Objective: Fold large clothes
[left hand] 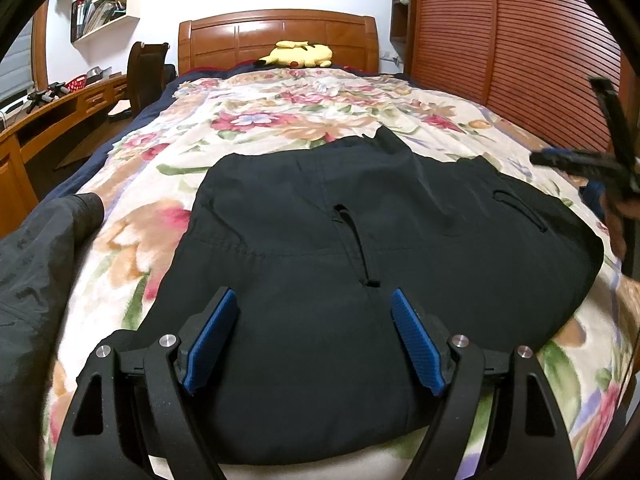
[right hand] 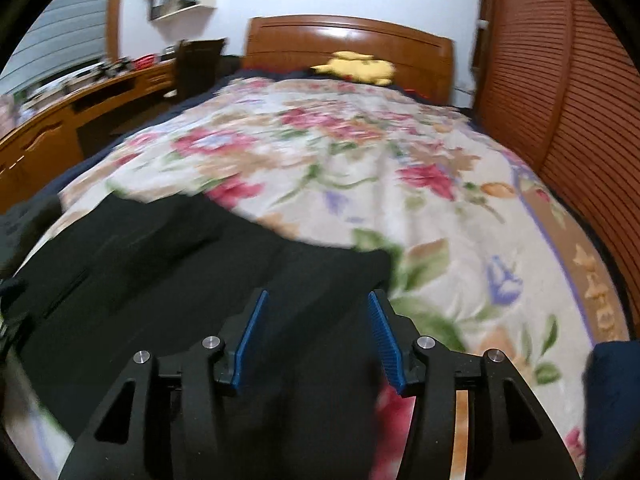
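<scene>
A black garment (left hand: 360, 248) lies folded into a rough rectangle on the floral bedspread (left hand: 280, 112), pocket slits facing up. My left gripper (left hand: 314, 300) is open, its blue pads hovering over the garment's near edge, holding nothing. My right gripper (right hand: 316, 300) is open over the garment's right near corner (right hand: 200, 280); this view is blurred. The right gripper also shows at the right edge of the left wrist view (left hand: 592, 160), above the garment's right side.
A second dark garment (left hand: 36, 264) lies at the bed's left edge. A yellow plush toy (left hand: 300, 54) sits by the wooden headboard (left hand: 280, 36). A slatted wooden wardrobe (left hand: 520, 40) flanks the right. A desk (left hand: 60, 112) and chair (left hand: 146, 68) stand left.
</scene>
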Demonstrator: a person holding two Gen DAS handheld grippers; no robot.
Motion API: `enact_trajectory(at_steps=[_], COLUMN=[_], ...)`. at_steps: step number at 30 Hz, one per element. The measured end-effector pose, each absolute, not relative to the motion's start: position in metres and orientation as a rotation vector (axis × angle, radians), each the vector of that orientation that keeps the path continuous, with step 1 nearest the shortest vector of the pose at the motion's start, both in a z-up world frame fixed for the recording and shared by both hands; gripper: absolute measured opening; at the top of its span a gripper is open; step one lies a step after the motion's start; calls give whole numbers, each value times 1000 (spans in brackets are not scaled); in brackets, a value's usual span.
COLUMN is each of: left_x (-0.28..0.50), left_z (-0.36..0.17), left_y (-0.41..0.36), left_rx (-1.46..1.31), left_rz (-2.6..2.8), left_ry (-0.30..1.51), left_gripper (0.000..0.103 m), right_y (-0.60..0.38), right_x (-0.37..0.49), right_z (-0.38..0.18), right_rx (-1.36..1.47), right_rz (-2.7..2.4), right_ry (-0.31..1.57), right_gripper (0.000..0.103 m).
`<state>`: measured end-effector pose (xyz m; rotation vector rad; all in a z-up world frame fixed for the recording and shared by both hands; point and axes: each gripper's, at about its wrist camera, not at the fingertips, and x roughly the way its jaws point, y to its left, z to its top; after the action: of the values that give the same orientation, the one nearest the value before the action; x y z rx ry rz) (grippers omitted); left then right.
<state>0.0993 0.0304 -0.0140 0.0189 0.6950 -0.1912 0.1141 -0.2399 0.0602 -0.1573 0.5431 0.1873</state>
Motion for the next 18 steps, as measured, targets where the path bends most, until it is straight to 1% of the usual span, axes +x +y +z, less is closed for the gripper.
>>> enact_trajectory(at_steps=[6,11,14,16,18], left_x=[95,88,83,80,77], left_z=[-15,-13,-11,-11,-10], left_y=[32,34,35,39,42], left_rx=[17,18,20,17,13], left_rz=[-183,-181,-182,-182,-182], left_ry=[684,666,655,653,651], left_gripper=[80,80,80,80,80], right_y=[-188,-130,-114,-111,-110], right_x=[94,88,88,92,99], right_z=[45,30,20,12,-2], right_rx=[-113,-252,-310,-311,-306], right_rz=[323,400,416,410,426], right_ry=[533,536,547,573,638], right_gripper=[53,53,53,53,53])
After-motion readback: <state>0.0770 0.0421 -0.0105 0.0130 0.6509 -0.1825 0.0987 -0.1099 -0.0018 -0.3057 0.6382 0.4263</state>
